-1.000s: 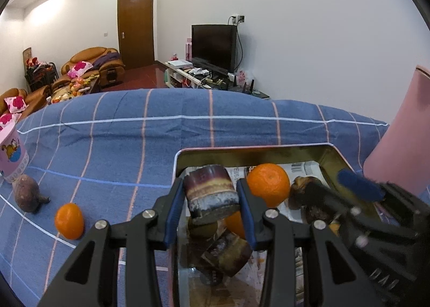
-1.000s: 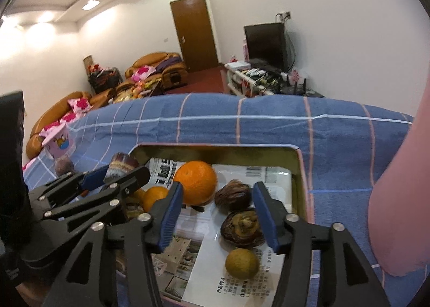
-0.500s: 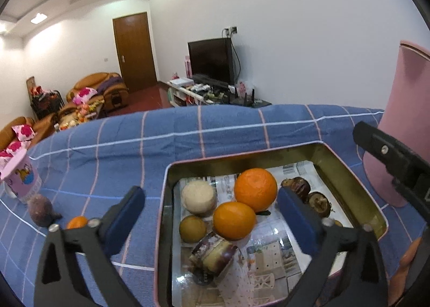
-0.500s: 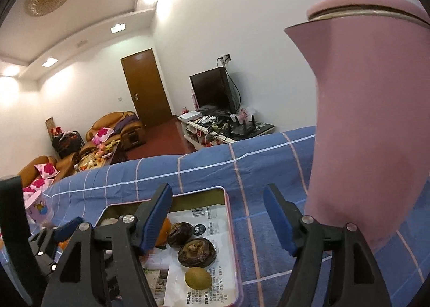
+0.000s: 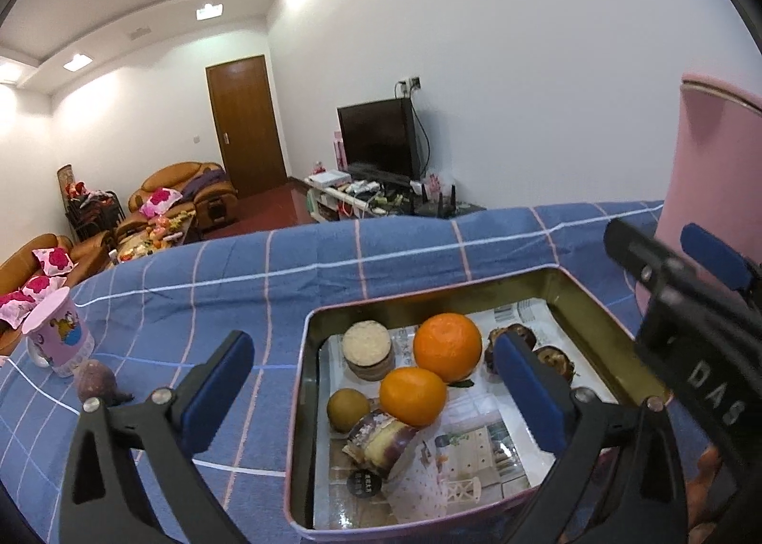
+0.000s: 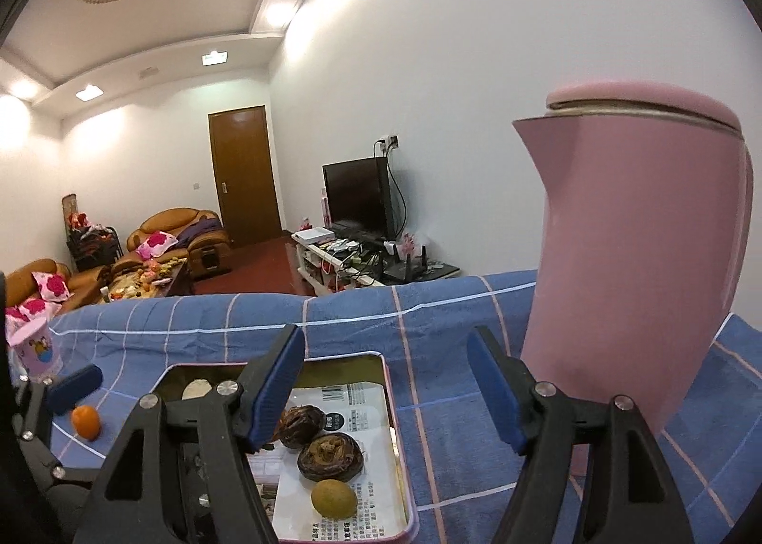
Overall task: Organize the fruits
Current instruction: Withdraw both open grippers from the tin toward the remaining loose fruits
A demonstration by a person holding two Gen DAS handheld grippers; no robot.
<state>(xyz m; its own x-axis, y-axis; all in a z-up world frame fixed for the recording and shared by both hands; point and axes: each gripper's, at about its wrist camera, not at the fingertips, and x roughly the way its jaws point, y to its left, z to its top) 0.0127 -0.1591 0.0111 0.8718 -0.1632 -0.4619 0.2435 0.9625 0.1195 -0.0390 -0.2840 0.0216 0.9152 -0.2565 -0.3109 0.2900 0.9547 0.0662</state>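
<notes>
A metal tin (image 5: 305,406) lined with newspaper sits on the blue checked cloth. It holds two oranges (image 5: 446,346), a purple sugarcane piece (image 5: 378,444), a round pale slice (image 5: 366,346), a small brown-green fruit (image 5: 347,409) and dark wrinkled fruits (image 6: 329,456). My left gripper (image 5: 376,394) is open and empty above the tin's left part. My right gripper (image 6: 388,389) is open and empty above the tin's (image 6: 397,429) right rim. A loose orange (image 6: 85,421) and a purple fruit (image 5: 95,383) lie on the cloth left of the tin.
A tall pink kettle (image 6: 633,267) stands right of the tin, close to the right gripper. A pink cartoon cup (image 5: 59,337) stands at the far left. The cloth's far edge drops to a living room behind.
My left gripper opened and let go of the sugarcane piece, which now lies in the tin. Both grippers have lifted and pulled back; the right one swung right, toward the kettle.
</notes>
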